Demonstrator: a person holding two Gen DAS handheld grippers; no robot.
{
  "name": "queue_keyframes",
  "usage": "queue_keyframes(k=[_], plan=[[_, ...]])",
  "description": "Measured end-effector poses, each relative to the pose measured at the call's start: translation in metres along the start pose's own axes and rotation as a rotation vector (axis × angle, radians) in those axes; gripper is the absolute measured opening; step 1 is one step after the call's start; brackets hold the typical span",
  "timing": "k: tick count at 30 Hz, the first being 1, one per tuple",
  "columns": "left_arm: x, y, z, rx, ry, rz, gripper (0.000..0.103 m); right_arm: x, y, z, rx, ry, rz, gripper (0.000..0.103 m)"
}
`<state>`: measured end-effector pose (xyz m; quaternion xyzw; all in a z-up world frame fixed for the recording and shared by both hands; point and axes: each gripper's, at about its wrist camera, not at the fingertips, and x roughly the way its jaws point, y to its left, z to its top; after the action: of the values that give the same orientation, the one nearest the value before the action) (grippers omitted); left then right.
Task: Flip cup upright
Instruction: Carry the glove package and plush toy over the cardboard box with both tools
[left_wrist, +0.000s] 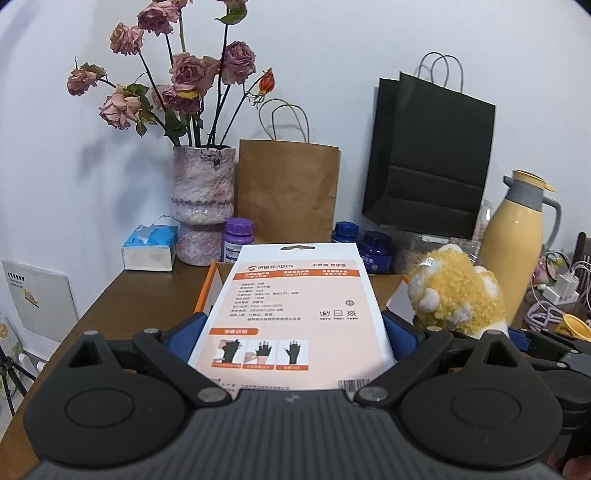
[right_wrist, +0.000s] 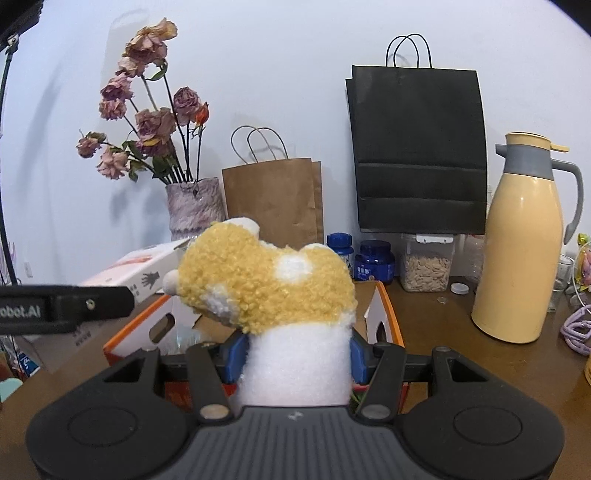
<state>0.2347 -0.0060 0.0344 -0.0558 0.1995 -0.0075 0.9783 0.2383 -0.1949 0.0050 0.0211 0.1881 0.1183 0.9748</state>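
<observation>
Left hand-held gripper (left_wrist: 293, 328): blue pads pressed on both side edges of a flat white and peach glove package (left_wrist: 291, 306), held above the tabletop (left_wrist: 147, 295).
Package writing: "EADEN" after a small orange logo; orange banners, lines of Chinese print, three laundry symbols, three pictures of a black fingerless glove on a hand, a barcode at the near edge.
Right hand-held gripper (right_wrist: 295, 354): jaws narrowed onto the white base of a yellow and white plush toy (right_wrist: 266, 284), held up.
Lettering on the left tool, seen from the right wrist: "obot.AI".
Below both: open orange and white box (right_wrist: 384, 317).
Further back: vase of dried roses (left_wrist: 203, 206), brown paper bag (left_wrist: 288, 192), black paper bag (left_wrist: 432, 155), blue jars (right_wrist: 375, 260) with unreadable labels, yellow thermos jug (right_wrist: 521, 258).
Cup: cannot tell where it is.
</observation>
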Motion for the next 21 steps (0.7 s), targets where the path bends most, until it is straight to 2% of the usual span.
queue_keyframes(k=[13,21], plan=[[0.048,0.004,0.021,-0.015,-0.009,0.039,0.099,0.055,0.005,0.025,0.000,0.027,-0.015,0.053],[0.073,0.008,0.027,-0.020,-0.042,0.081,0.099,0.088,0.003,0.039,-0.003,0.038,-0.029,0.053]])
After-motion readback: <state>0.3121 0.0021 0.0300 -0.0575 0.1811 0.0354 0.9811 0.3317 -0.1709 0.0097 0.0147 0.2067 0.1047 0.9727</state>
